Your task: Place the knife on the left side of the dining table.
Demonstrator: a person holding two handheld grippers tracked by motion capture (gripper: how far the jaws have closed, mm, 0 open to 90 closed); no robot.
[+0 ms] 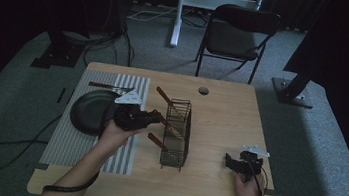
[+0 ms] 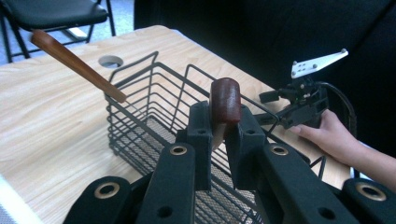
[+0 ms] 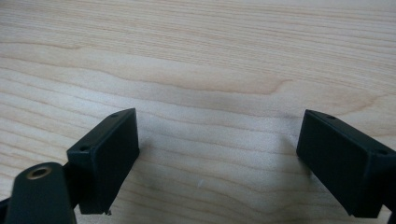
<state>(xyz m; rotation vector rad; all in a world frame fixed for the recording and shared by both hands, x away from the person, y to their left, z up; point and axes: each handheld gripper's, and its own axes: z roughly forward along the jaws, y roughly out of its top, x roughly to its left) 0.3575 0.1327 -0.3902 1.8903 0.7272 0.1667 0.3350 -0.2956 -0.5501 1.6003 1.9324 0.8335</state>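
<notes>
The left tool (image 2: 219, 135) is clamped on the rounded wooden handle (image 2: 225, 100) of a piece of cutlery standing in the wire basket (image 1: 176, 133) at bench centre. It looks light, stiff and smooth, so it may slip or twist; a hold lower on the handle seems safer. The right tool (image 3: 217, 154), at 4 o'clock of the basket, gapes empty above the pale wood bench (image 1: 226, 114). A chair (image 1: 236, 32) stands at 12 o'clock on grey carpet.
</notes>
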